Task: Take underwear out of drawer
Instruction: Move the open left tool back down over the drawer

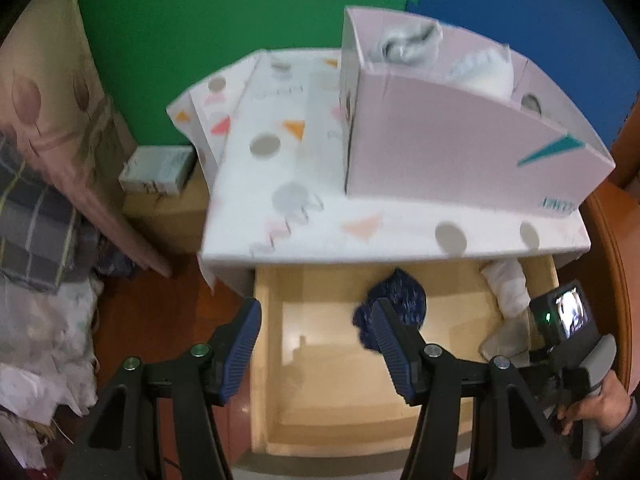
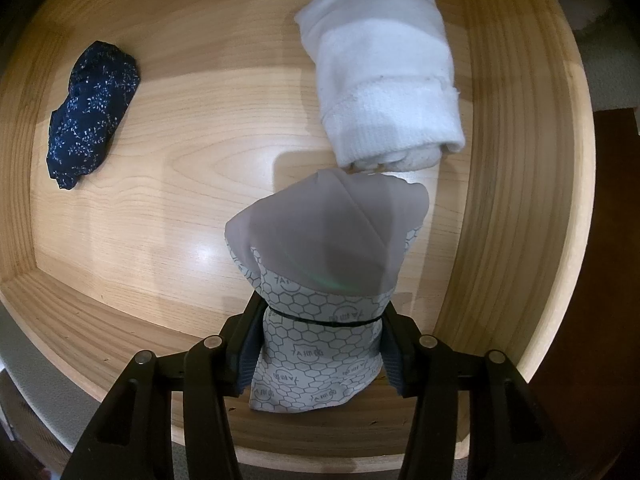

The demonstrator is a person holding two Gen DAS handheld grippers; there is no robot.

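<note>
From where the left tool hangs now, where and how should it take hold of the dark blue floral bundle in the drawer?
Grip the dark blue floral bundle across its narrow middle, coming straight down from above. It lies flat and elongated on the drawer floor, apart from the white rolled towel, so both long sides are free for the open left tool.

Left wrist view high above open drawer (image 1: pixel 344 392); right wrist view close inside, both steeply downward.
</note>
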